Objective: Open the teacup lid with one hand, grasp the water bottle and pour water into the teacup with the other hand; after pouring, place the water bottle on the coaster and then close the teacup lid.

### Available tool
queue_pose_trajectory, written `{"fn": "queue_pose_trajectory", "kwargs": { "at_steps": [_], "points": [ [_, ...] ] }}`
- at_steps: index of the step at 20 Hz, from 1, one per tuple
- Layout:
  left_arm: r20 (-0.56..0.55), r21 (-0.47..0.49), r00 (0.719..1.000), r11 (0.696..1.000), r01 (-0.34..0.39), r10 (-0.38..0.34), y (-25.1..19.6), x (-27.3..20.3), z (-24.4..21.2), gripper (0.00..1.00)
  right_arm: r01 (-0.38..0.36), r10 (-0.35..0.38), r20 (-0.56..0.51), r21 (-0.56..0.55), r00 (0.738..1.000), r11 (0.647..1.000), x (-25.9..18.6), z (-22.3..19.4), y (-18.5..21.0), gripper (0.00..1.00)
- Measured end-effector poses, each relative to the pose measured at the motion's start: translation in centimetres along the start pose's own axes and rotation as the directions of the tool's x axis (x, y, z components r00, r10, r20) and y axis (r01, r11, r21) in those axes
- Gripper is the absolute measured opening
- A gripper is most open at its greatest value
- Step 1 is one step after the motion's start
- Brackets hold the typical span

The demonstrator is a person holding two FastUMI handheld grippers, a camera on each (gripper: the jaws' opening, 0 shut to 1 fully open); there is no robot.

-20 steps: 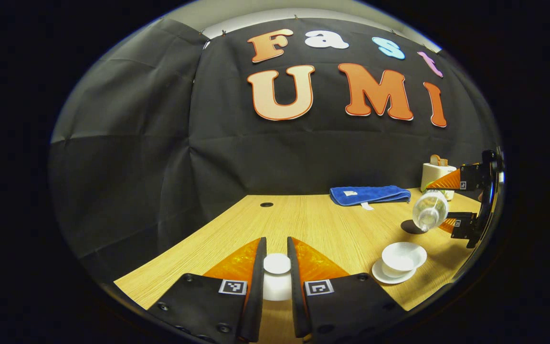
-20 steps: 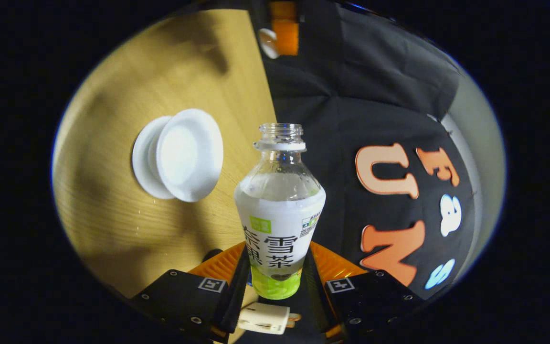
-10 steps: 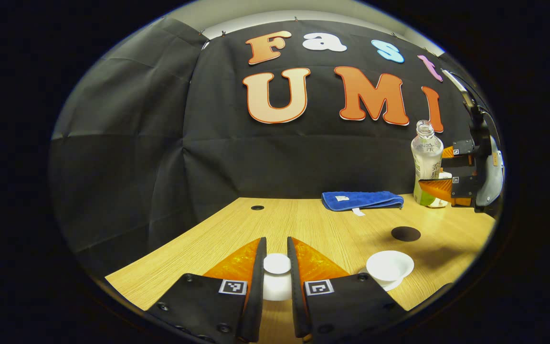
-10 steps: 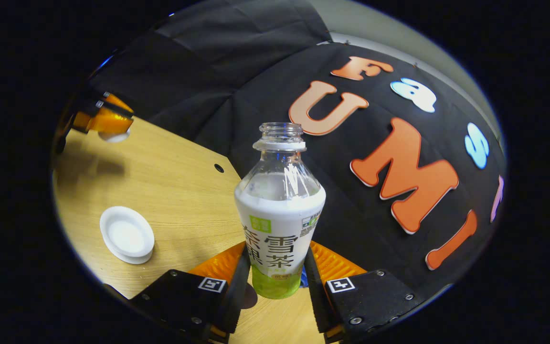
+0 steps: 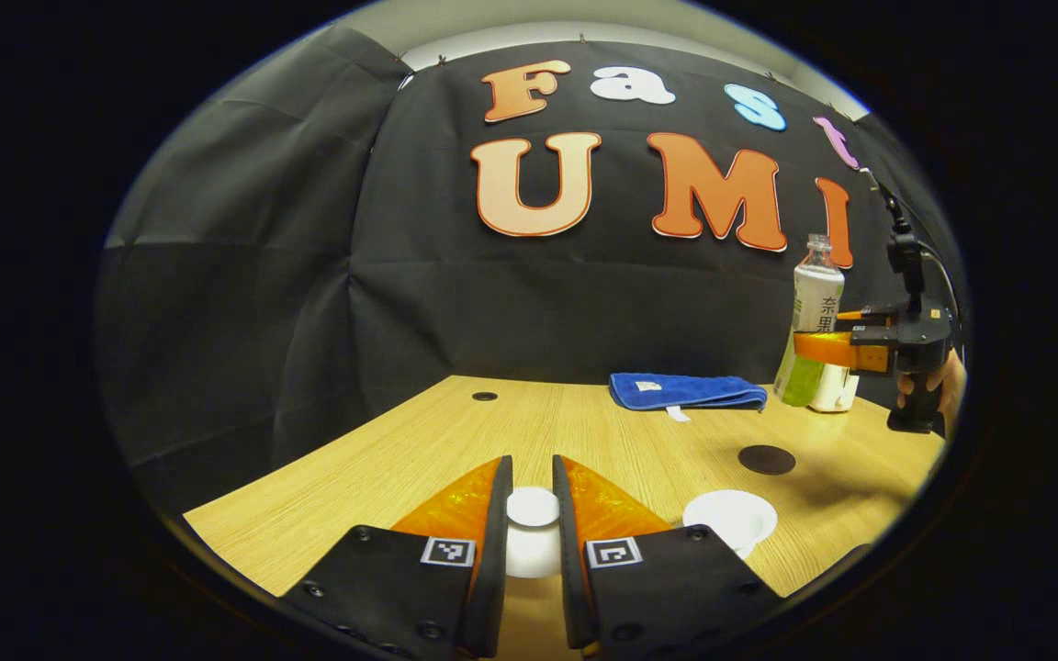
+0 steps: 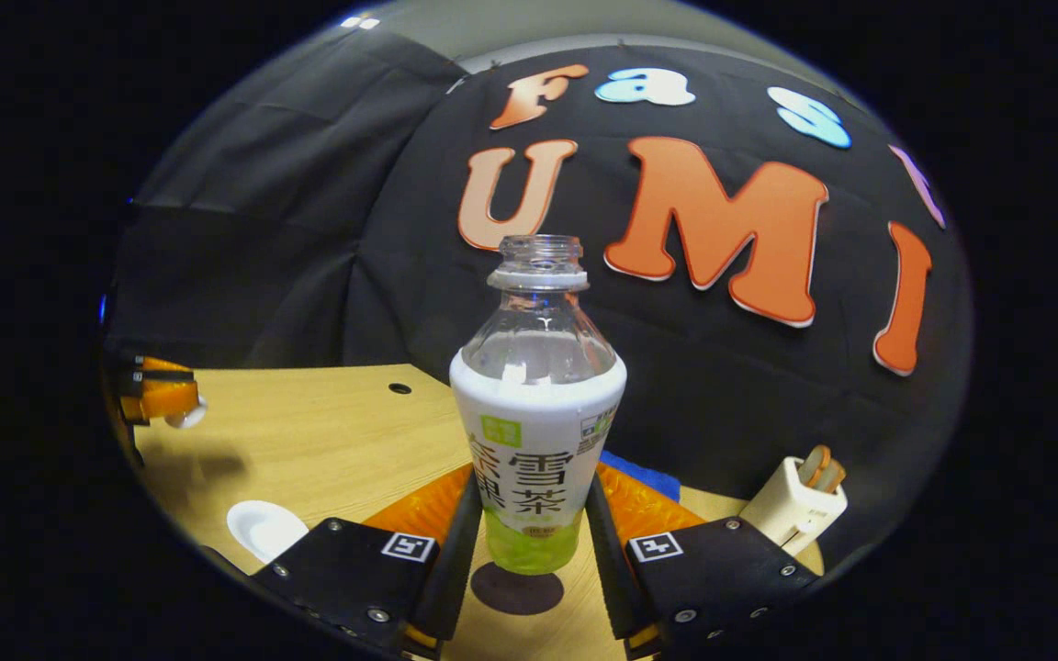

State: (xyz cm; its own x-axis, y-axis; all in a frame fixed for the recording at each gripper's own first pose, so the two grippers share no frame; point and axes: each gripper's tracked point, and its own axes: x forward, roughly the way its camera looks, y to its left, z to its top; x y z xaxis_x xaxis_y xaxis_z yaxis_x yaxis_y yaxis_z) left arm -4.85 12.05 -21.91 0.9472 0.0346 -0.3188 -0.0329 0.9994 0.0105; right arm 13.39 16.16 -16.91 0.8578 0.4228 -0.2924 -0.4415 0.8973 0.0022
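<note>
In the right gripper view, your right gripper (image 6: 530, 542) holds the water bottle (image 6: 538, 431) upright. Both fingers press on the lower part of the bottle, one at each side, so the jaws are closed as far as the bottle allows. The bottle has no cap, its mouth is open at the top, and water stands up to about the shoulder. The bottle hangs above the table (image 6: 327, 431), not touching it. Directly under its base lies the dark round coaster (image 6: 517, 588), and the bottle and coaster are apart.

In the left gripper view you see the same bottle (image 5: 811, 321) far to the right, upright, with the right gripper (image 5: 825, 349) around its middle and a hand (image 5: 938, 390) on the handle. The coaster (image 5: 766, 459) is on the table below and nearer, between the bottle and the teacup (image 5: 731, 519).

Your left gripper (image 5: 532, 528) is closed on the white teacup lid (image 5: 532, 507): both fingers touch the knob of the lid, and the jaws have only this narrow gap. The lid seems to be lifted a little over the table, but this I cannot tell for sure. The teacup stands open on the table, just to the right of this gripper.

A blue towel (image 5: 685, 390) lies folded at the back of the table, near the black wall. A small white toaster (image 6: 795, 500) stands at the right.
</note>
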Motion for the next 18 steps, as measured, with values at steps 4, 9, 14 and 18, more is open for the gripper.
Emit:
{"fn": "queue_pose_trajectory", "kwargs": {
  "at_steps": [4,9,14,18],
  "points": [
    [-0.006,-0.009,1.000,1.000,0.003,-0.003,-0.5,-0.1,-0.6,0.30,0.008,-0.001,-0.066,0.108,0.998,0.994,1.9,-3.7,-1.9,0.62],
    [-0.027,-0.028,1.000,1.000,0.009,-0.010,-1.5,0.2,-1.5,0.30,0.009,0.019,-0.157,0.173,0.987,0.985,3.6,-8.5,-2.3,0.63],
    [-0.041,-0.032,0.999,0.999,0.034,-0.036,-3.0,0.4,-1.7,0.30,0.004,0.032,-0.214,0.166,0.976,0.986,3.7,-11.2,-1.9,0.63],
    [-0.030,-0.033,0.997,0.997,0.072,-0.072,-5.0,0.6,-0.6,0.30,0.005,0.033,-0.209,0.180,0.977,0.984,3.9,-11.0,-2.1,0.63]
  ]
}}
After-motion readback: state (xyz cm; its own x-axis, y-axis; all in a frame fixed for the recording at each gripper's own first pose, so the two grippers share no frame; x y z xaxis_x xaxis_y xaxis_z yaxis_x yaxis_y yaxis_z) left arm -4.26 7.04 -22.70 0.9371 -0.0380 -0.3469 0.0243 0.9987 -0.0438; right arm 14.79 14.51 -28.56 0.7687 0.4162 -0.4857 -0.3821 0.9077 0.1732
